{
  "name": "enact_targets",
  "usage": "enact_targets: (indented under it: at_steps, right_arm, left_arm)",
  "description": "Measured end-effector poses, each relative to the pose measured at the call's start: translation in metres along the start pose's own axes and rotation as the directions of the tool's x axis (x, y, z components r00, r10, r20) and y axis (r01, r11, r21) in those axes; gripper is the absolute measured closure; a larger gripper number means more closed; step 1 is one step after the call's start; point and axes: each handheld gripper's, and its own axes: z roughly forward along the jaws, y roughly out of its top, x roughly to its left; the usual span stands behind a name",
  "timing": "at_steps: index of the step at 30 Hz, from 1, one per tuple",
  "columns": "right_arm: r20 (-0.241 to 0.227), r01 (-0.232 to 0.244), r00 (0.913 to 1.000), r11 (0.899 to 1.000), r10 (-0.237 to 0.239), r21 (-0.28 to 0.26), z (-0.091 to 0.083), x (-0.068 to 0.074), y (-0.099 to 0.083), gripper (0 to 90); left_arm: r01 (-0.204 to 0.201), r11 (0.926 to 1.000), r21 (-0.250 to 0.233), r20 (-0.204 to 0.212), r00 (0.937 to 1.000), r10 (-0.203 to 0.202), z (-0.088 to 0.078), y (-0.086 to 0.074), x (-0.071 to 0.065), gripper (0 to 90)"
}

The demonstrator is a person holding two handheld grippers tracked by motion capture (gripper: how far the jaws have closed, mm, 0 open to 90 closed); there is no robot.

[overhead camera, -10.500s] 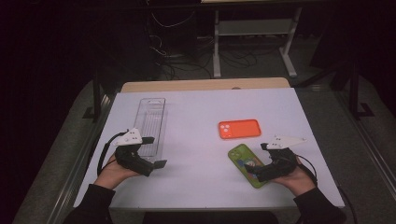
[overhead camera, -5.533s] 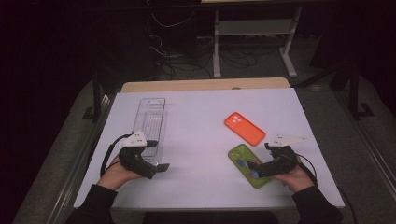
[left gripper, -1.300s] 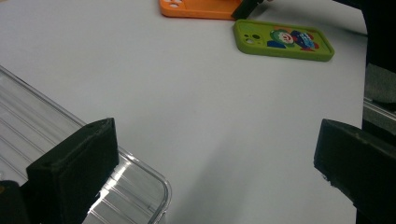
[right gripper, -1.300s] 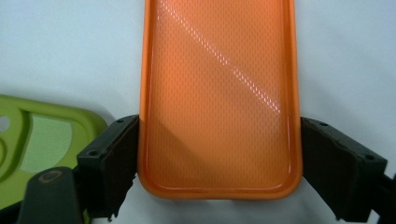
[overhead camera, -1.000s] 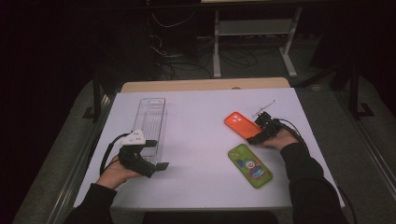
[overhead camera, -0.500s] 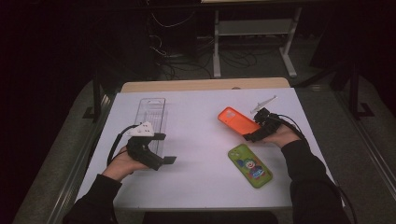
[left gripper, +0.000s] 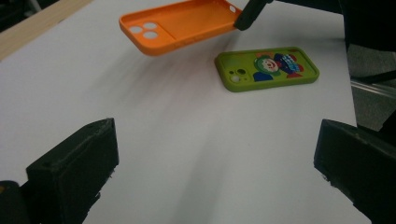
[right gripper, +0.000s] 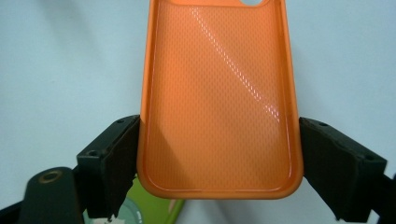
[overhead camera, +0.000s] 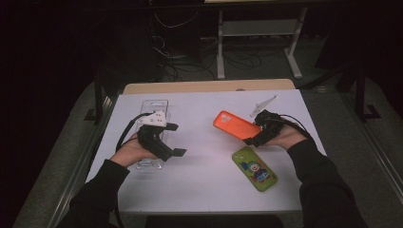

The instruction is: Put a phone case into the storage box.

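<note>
1. At the far left of the white table [overhead camera: 209, 190] lay a clear plastic tray [overhead camera: 155, 105], long and narrow, running from near to far. The left hand partly hid its near end.

2. The left gripper [overhead camera: 174, 139] hung over that tray's right side, pointing toward the middle of the table. Its jaws stood wide apart with nothing between them; the left gripper view showed only bare table in the gap.

3. Right of centre, the orange phone case [overhead camera: 236, 125] was off the table, tilted, its camera-hole end farthest left and highest. In the left gripper view it [left gripper: 182, 23] floated hollow side up above its own shadow.

4. The right gripper [overhead camera: 259, 135] was clamped across the case's width near its bottom end. The right gripper view showed both black jaws pressed against the long edges of the case [right gripper: 219, 102].

5. Just near of the lifted case, the green phone case [overhead camera: 254, 167] with a clown picture lay flat on the table, apart from both grippers.

6. Risks, as I judged them: the hold sat at one end only, so the long free end could swing or sag and the case might twist out of the jaws. The soft, flexible walls could bow under the squeeze and pop free. A low carry could clip the green case and shove it. A drop would likely land it out of line.
</note>
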Motion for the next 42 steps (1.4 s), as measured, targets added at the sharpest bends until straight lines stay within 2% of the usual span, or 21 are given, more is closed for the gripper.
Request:
enact_targets:
  at_steps: [2,8,10,14,15,16,18,25,26,27,30,32,33,35,36,38,42]
  right_arm:
    - [0.006,0.024,0.9997,1.000,-0.024,-0.003,-0.001,0.002,0.001,15.4]
    - [-0.025,0.099,0.9948,0.995,-0.098,0.019,-0.003,0.013,0.005,15.4]
    - [-0.033,0.103,0.9941,0.995,-0.103,0.016,-0.004,0.015,0.006,15.3]
    - [-0.063,0.151,0.9867,0.988,-0.150,0.013,-0.005,0.021,0.008,15.4]
    - [-0.074,0.173,0.9822,0.985,-0.172,0.008,-0.006,0.024,0.010,15.3]
    - [-0.074,0.173,0.9822,0.985,-0.172,0.008,-0.006,0.024,0.010,15.3]
    - [-0.090,0.194,0.9770,0.981,-0.193,-0.004,-0.006,0.028,0.012,15.4]
    - [-0.147,0.254,0.9563,0.967,-0.253,-0.017,-0.005,0.040,0.019,15.3]
    - [-0.151,0.260,0.9539,0.966,-0.259,-0.015,-0.004,0.041,0.020,15.3]
    - [-0.155,0.271,0.9502,0.962,-0.270,-0.017,-0.004,0.042,0.021,15.3]
    - [-0.166,0.290,0.9431,0.957,-0.288,-0.014,-0.004,0.046,0.024,15.3]
    - [-0.181,0.312,0.9335,0.950,-0.310,-0.016,-0.004,0.050,0.028,15.3]
    - [-0.181,0.312,0.9335,0.950,-0.310,-0.016,-0.004,0.050,0.028,15.3]
    - [-0.189,0.326,0.9273,0.945,-0.323,-0.014,-0.005,0.053,0.031,15.3]
    - [-0.195,0.331,0.9243,0.943,-0.328,-0.018,-0.006,0.055,0.033,15.3]
    - [-0.197,0.341,0.9198,0.940,-0.339,-0.024,-0.006,0.057,0.036,15.3]
    - [-0.211,0.369,0.9070,0.929,-0.365,-0.021,-0.006,0.061,0.042,15.3]
  left_arm:
    - [-0.018,0.9998,0.012,0.000,0.9998,0.018,0.002,0.004,0.005,0.0]
    - [-0.060,0.9978,0.027,0.025,0.9979,0.060,0.008,0.018,0.012,0.0]
    - [-0.072,0.9968,0.036,0.030,0.9970,0.071,0.011,0.022,0.013,0.0]
    - [-0.101,0.9932,0.058,0.054,0.9938,0.097,0.018,0.030,0.014,0.0]
    - [-0.105,0.9927,0.058,0.060,0.9930,0.102,0.020,0.032,0.014,0.0]
    - [-0.111,0.9919,0.062,0.065,0.9922,0.107,0.021,0.033,0.013,0.0]
    - [-0.124,0.9899,0.068,0.066,0.9906,0.120,0.025,0.036,0.013,0.0]
    - [-0.173,0.9789,0.109,0.123,0.9795,0.159,0.037,0.042,0.009,0.0]
    - [-0.170,0.9792,0.111,0.132,0.9790,0.155,0.039,0.043,0.008,0.0]
    - [-0.184,0.9759,0.117,0.148,0.9749,0.166,0.041,0.044,0.007,0.0]
    - [-0.207,0.9692,0.133,0.165,0.9689,0.185,0.046,0.044,0.006,0.0]
    - [-0.218,0.9658,0.140,0.175,0.9654,0.193,0.049,0.044,0.005,0.0]
    - [-0.226,0.9632,0.146,0.184,0.9627,0.198,0.050,0.044,0.004,0.0]
    - [-0.243,0.9558,0.165,0.195,0.9581,0.210,0.054,0.043,0.004,0.0]
    - [-0.238,0.9567,0.167,0.196,0.9590,0.204,0.055,0.043,0.003,0.0]
    - [-0.243,0.9544,0.173,0.210,0.9558,0.205,0.058,0.041,0.002,0.0]
    - [-0.255,0.9461,0.200,0.232,0.9505,0.207,0.063,0.039,0.000,0.0]
